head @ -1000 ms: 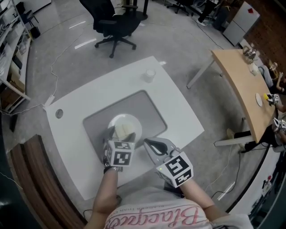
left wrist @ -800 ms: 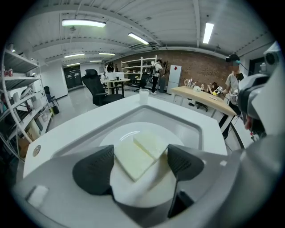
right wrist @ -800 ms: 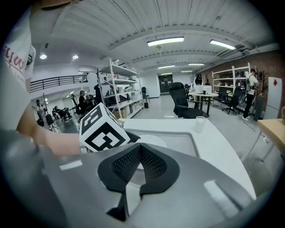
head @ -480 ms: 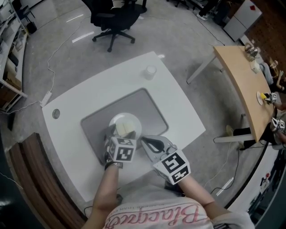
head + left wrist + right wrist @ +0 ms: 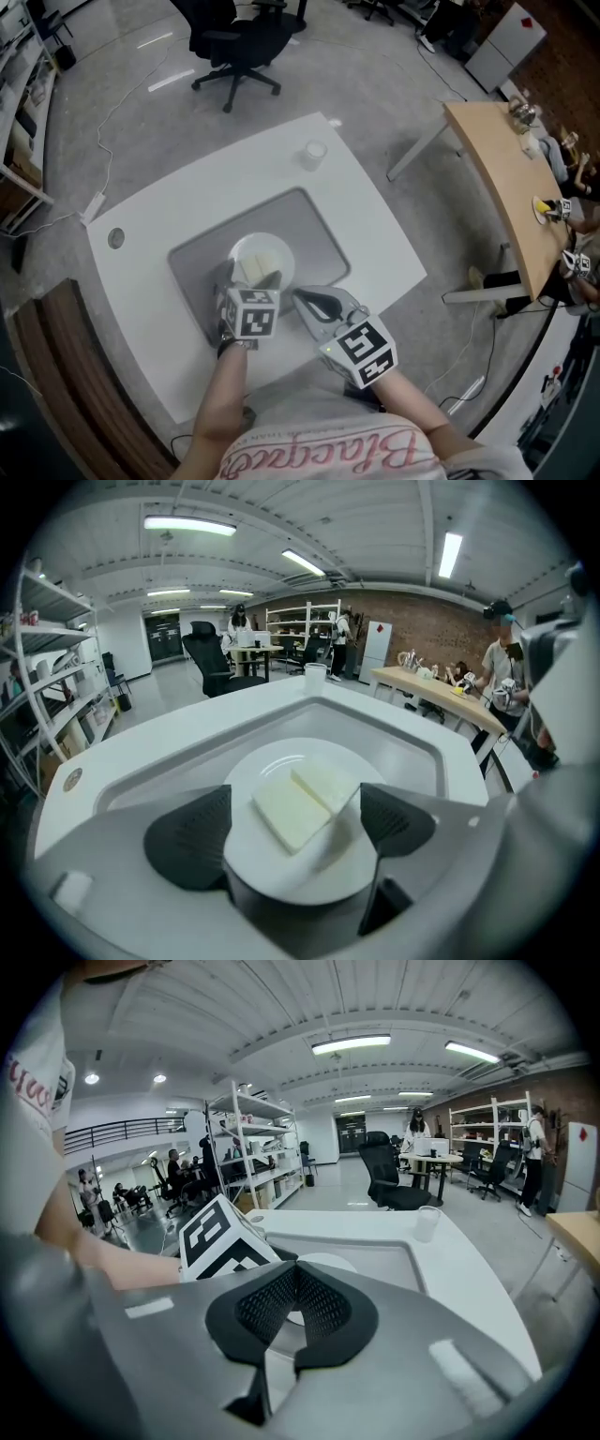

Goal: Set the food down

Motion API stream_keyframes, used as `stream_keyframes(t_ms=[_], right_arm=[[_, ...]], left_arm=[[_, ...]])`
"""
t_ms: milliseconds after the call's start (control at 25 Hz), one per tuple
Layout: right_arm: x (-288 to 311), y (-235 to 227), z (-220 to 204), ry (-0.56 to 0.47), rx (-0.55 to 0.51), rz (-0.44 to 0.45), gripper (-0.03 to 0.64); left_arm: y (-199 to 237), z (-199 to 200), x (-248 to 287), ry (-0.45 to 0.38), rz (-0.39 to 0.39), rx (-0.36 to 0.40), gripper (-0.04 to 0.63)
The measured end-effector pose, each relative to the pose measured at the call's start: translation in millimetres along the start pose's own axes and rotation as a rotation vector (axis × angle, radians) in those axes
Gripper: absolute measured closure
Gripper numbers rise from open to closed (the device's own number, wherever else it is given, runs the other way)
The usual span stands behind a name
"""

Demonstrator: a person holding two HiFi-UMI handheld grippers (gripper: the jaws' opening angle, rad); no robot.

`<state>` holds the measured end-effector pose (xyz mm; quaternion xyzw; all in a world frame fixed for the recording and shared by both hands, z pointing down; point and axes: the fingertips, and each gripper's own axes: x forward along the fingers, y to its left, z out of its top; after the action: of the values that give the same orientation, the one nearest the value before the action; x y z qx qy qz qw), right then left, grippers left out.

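Observation:
A white plate (image 5: 249,251) carrying two pale flat slices of food (image 5: 262,272) rests on the grey mat (image 5: 309,225) of the white table. My left gripper (image 5: 247,281) reaches over the plate's near side, and its jaws are opening, one pad on each side of the rim. In the left gripper view the food (image 5: 305,803) lies on the plate (image 5: 272,878) between the two dark pads (image 5: 187,836). My right gripper (image 5: 302,298) is shut and empty, just right of the plate on the mat. In the right gripper view its pads (image 5: 323,1309) meet.
A small white cup (image 5: 314,153) stands at the table's far edge. A round grommet (image 5: 115,238) sits at the left corner. A black office chair (image 5: 234,42) is beyond the table, a wooden table (image 5: 506,178) to the right, shelving to the left.
The left gripper's fingers stand slightly wider around the plate than before. The plate, the food and the right gripper have hardly moved.

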<state>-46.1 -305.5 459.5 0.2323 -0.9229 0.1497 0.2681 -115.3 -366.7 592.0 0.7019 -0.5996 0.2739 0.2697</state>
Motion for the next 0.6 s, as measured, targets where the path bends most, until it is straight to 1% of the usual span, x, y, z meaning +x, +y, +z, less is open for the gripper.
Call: stream_keyframes(t_ms=[80,120,160,240,320,360,440,600], right_arm=[[-2,0,3,-0.025,0.035,-0.001,0.615],[-2,1,5,-0.037,0.045,0.002,0.615],[-2,2,5,-0.044,0.048,0.003,0.615],[-2,5,5,-0.048,0.042,-0.001,0.615],[-4,8,4,-0.049,0.033,-0.010,0.615],[-5,9,3,-0.051,0.030,-0.017,0.615],[-9,11,3,-0.061,0.021,-0.031,0.615],[-17,19,3,-0.086,-0.010,-0.055,0.617]], left_arm=[[6,1,-8,-0.023,0.017,-0.028,0.176],[9,2,-14,-0.032,0.029,-0.037,0.217],[12,3,-21,-0.042,0.040,-0.042,0.276],[15,9,-38,-0.069,0.044,-0.056,0.348],[15,13,-53,-0.091,0.035,-0.079,0.393],[15,13,-59,-0.100,0.037,-0.092,0.437],[15,12,-72,-0.119,0.055,-0.107,0.592],[7,11,-97,-0.157,0.037,-0.119,0.595]])
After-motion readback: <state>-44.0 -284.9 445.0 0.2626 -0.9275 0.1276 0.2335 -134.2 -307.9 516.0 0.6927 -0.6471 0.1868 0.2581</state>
